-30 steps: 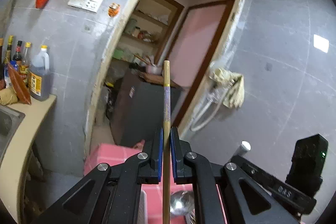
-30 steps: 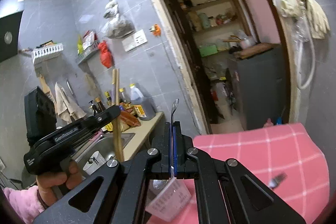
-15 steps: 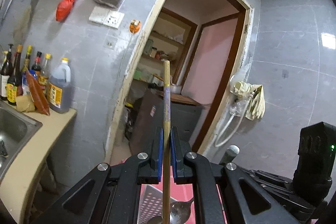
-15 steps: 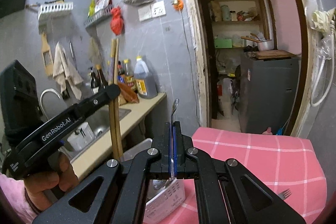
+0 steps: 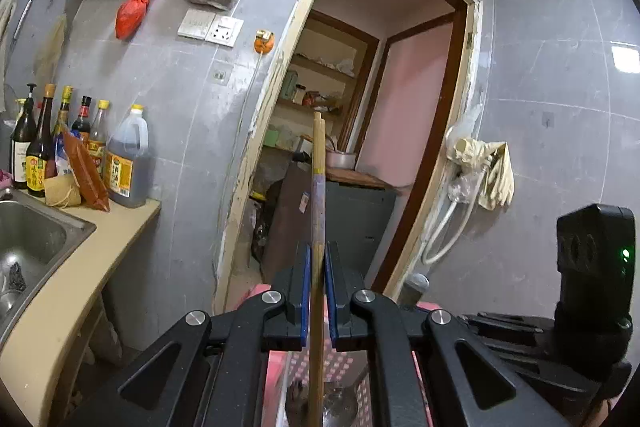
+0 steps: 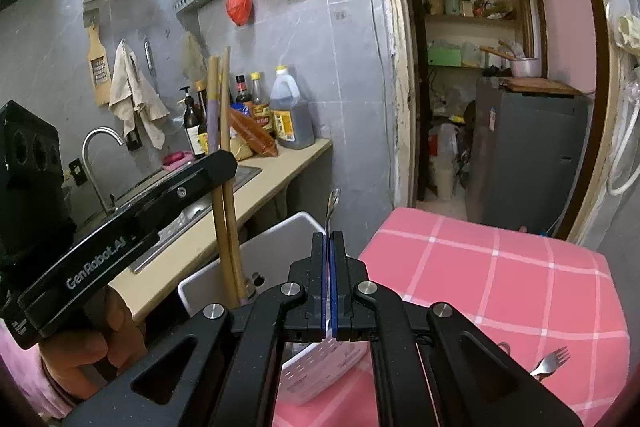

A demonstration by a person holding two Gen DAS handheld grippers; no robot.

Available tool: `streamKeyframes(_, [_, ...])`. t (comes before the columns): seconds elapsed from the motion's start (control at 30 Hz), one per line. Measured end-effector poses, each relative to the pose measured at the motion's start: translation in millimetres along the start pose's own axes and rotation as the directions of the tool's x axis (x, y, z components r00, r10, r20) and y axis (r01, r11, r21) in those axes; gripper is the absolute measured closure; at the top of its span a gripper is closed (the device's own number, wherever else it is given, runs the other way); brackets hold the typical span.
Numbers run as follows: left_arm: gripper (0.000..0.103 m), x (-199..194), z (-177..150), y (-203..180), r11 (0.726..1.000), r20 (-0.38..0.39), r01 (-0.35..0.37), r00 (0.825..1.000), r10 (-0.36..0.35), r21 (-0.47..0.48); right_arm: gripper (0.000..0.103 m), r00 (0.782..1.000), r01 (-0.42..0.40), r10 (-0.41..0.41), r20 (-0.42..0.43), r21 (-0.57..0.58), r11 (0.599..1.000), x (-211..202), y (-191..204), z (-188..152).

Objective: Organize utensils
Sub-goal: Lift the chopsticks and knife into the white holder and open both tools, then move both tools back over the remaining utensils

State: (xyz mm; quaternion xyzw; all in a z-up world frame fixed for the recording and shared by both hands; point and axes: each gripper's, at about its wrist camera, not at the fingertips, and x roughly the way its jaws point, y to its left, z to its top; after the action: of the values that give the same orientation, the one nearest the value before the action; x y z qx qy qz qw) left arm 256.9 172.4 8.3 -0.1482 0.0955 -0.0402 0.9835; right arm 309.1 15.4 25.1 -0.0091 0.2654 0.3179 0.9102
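My left gripper [image 5: 317,259] is shut on a pair of wooden chopsticks [image 5: 318,187] held upright; their lower ends reach into a white perforated utensil holder [image 5: 344,371] below. In the right wrist view the chopsticks [image 6: 224,163] stand in the white holder [image 6: 280,251], with the left gripper [image 6: 216,167] around them. My right gripper [image 6: 329,247] is shut on a metal spoon, whose handle [image 6: 332,203] sticks up over the holder. The spoon bowl [image 5: 340,403] shows low in the left wrist view. A fork [image 6: 550,363] lies on the pink checked tablecloth [image 6: 500,287].
A beige counter [image 6: 256,195] with a sink [image 5: 28,239], tap [image 6: 96,155] and several sauce bottles [image 5: 80,147] runs along the left wall. An open doorway [image 6: 480,67] leads to a pantry with a grey cabinet [image 6: 524,155].
Both grippers have tilted and lowered toward the table. The white holder and tablecloth have come closer in the right wrist view, and the chopsticks' lower ends now stand in the holder.
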Motion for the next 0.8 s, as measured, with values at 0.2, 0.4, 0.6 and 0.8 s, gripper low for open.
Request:
streamKeyframes(0.2, [0.096,-8.4,-3.3,3.2,1.000,-0.052,0.010,0.999,-0.009,0.001,0.100,0.999,-0.024,0.025,-0.024,0.045,0.999,2.3,-3.5,-8.3])
streamKeyframes(0.4, [0.093,-13.1,-2.8,9.1,1.000,-0.085,0.018,0.996,-0.020,-0.026,0.099,0.999,-0.035,0.038,-0.025,0.099,0.994,-0.9,-11.9,-18.3])
streamKeyframes(0.6, [0.081,-14.6,-7.1,9.0,0.999,-0.111,0.025,0.993,-0.029,-0.038,0.086,0.999,-0.033,0.034,-0.003,0.126,0.991,-9.3,-19.2,-22.9])
streamKeyframes(0.8, [0.065,-16.8,-9.7,4.7,0.999,-0.123,0.026,0.992,-0.031,-0.042,0.075,0.999,0.002,-0.009,0.046,0.153,0.988,-29.5,-30.3,-23.0])
